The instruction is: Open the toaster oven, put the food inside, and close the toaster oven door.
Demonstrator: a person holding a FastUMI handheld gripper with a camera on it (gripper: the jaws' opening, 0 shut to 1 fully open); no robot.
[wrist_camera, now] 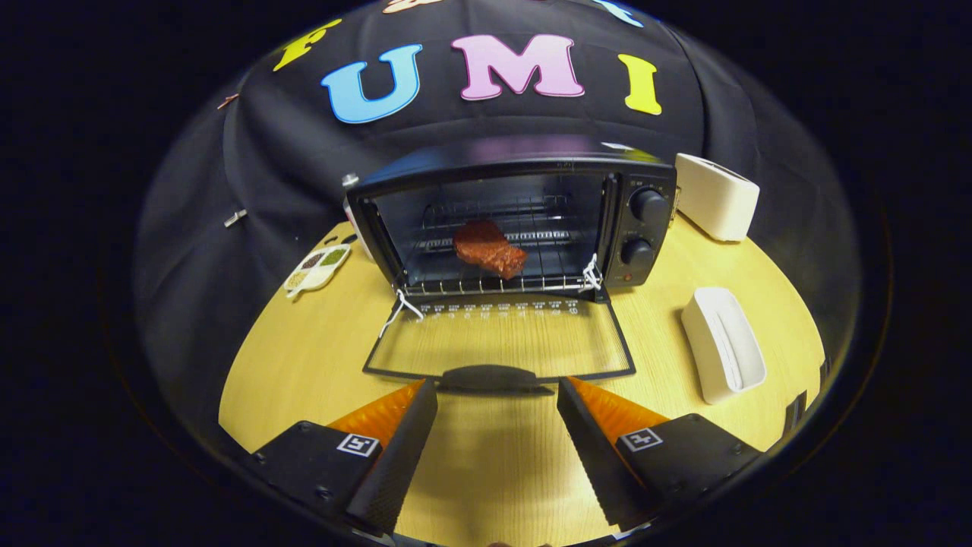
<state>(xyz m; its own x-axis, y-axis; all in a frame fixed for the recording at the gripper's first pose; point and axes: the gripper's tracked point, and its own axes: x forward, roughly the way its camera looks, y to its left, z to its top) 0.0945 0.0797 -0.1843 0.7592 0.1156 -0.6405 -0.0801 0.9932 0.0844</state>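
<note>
With the food (490,248) already on the rack inside the toaster oven (516,216), the tool (497,403), spread and empty, seemingly just short of the lowered door's handle (490,377), must lift it shut.

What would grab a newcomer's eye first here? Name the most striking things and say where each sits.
The black toaster oven stands at the back of the wooden table, its glass door folded flat toward the gripper. A reddish piece of meat lies on the wire rack inside. The gripper is open and holds nothing, its fingertips on either side of the door handle.
</note>
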